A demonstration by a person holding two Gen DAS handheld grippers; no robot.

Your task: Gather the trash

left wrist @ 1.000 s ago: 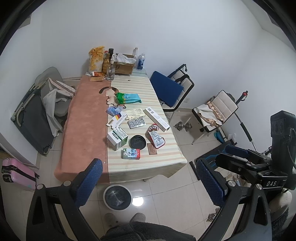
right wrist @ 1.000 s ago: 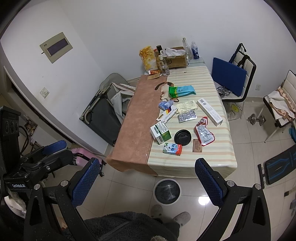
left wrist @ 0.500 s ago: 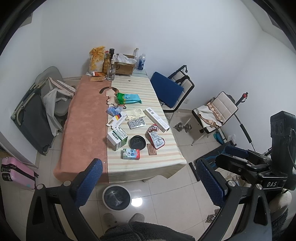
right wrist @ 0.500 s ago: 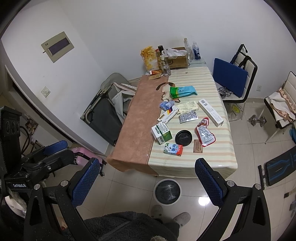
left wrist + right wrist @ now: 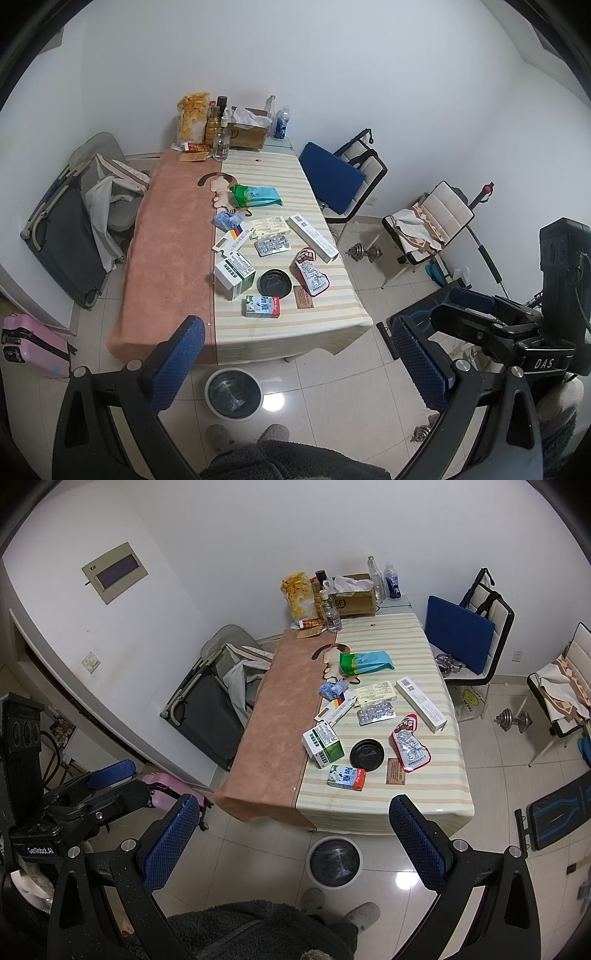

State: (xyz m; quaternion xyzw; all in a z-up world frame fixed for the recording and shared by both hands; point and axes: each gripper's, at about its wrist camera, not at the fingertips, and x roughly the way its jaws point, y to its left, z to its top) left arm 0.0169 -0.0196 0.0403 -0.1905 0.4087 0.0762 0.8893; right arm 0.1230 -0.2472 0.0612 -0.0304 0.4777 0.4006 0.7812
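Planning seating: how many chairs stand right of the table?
2: a chair holding a blue cushion beside the table, and a cream chair draped with cloth farther right. Others may be hidden.

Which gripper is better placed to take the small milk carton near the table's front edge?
Probably the left gripper: the milk carton lies almost centred between its open fingers, while the right gripper sees it slightly further ahead. The difference is small.
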